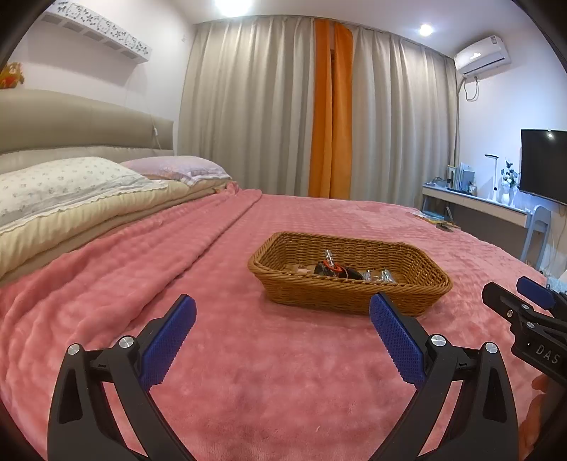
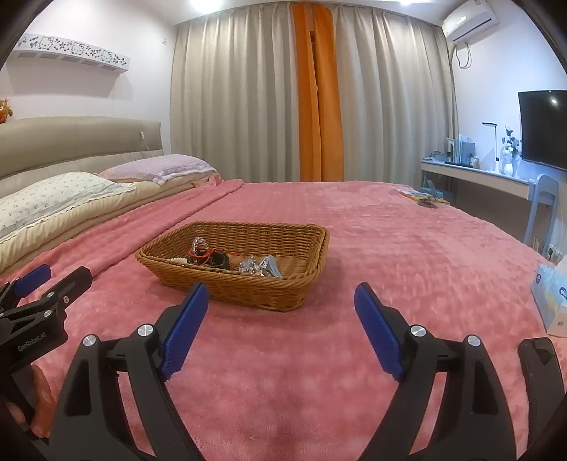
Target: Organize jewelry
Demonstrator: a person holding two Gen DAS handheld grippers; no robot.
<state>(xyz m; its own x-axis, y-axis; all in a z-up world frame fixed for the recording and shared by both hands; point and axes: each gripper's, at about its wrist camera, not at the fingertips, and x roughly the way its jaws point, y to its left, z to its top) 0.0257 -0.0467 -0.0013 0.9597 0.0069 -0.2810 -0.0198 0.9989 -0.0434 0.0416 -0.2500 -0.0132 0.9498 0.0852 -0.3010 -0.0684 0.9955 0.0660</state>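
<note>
My left gripper [image 1: 282,312] gapes empty, marked "GenRobot.AI" | my right gripper [image 2: 281,299] gapes empty, marked "DAS" | jewelry [image 2: 230,260] inside wicker basket [image 2: 283,283] just ahead on pink blanket [image 2: 407,248]

Home bedroom. Double bed with pink fleece blanket [image 1: 283,354], padded beige headboard [image 1: 71,120], two pillows [image 1: 63,184] at the head end. Floor-length beige and orange curtains [image 1: 283,106] cover the far wall, AC unit [image 1: 483,56] mounted high near the right corner. Right wall has a TV [image 1: 544,166] above a desk [image 1: 475,204] with lamp and books. White decorated shelf [image 1: 95,32] above the headboard.
</note>
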